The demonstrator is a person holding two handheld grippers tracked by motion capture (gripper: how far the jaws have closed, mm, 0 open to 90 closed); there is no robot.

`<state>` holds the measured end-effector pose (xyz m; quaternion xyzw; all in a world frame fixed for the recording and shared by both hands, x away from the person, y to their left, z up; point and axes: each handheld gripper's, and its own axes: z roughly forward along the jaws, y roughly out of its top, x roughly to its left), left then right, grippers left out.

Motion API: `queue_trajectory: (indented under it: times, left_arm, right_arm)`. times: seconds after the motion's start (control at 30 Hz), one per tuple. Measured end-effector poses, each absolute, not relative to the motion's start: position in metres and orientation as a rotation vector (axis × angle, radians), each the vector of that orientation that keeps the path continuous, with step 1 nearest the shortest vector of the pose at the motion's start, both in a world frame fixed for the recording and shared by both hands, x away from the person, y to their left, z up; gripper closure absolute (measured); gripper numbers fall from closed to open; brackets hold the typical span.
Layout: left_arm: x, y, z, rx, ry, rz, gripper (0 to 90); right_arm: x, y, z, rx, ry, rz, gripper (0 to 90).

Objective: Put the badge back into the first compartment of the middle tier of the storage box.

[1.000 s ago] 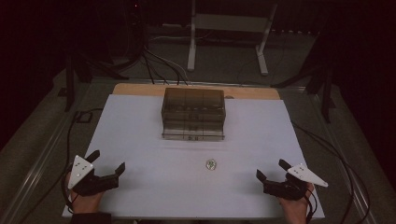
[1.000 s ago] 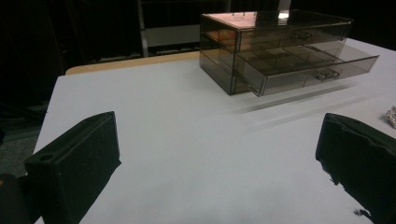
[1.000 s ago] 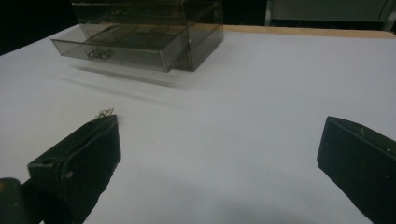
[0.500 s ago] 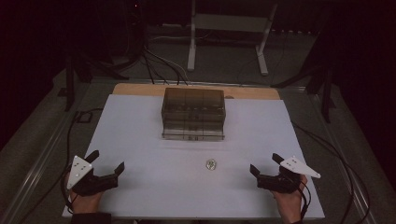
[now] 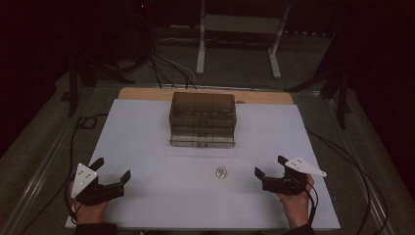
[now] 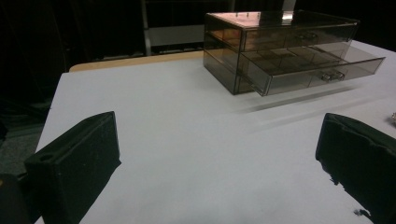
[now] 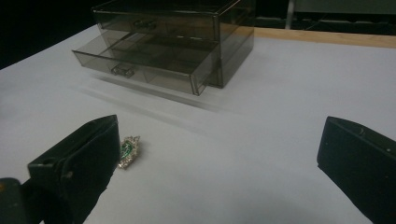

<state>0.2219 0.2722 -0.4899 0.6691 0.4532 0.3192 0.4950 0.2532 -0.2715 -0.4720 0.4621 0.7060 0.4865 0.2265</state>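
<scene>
Your white table [image 5: 147, 137] carries a smoky clear drawer box [image 5: 203, 119] near its far edge, and a small jewelled brooch [image 5: 221, 172] lies toward the near edge.

Each hand-held gripper, the left gripper [image 5: 110, 177] and the right gripper [image 5: 269, 167], has a black body with two black, blocky jaws whose inner faces are padded. A pale grey three-cornered plate with small dark screw holes is mounted on top of each unit. A thin black cable trails from each, and dark sleeves cover the wrists.
</scene>
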Motion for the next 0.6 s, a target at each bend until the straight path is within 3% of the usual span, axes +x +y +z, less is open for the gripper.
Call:
queue_trajectory:
  times: [0.6]
  left_arm:
    - [0.223,0.27,-0.491,1.636,1.094,0.774,0.5]
  right_arm:
    - [0.269,-0.239,-0.478,1.295,2.053,1.345,0.0]
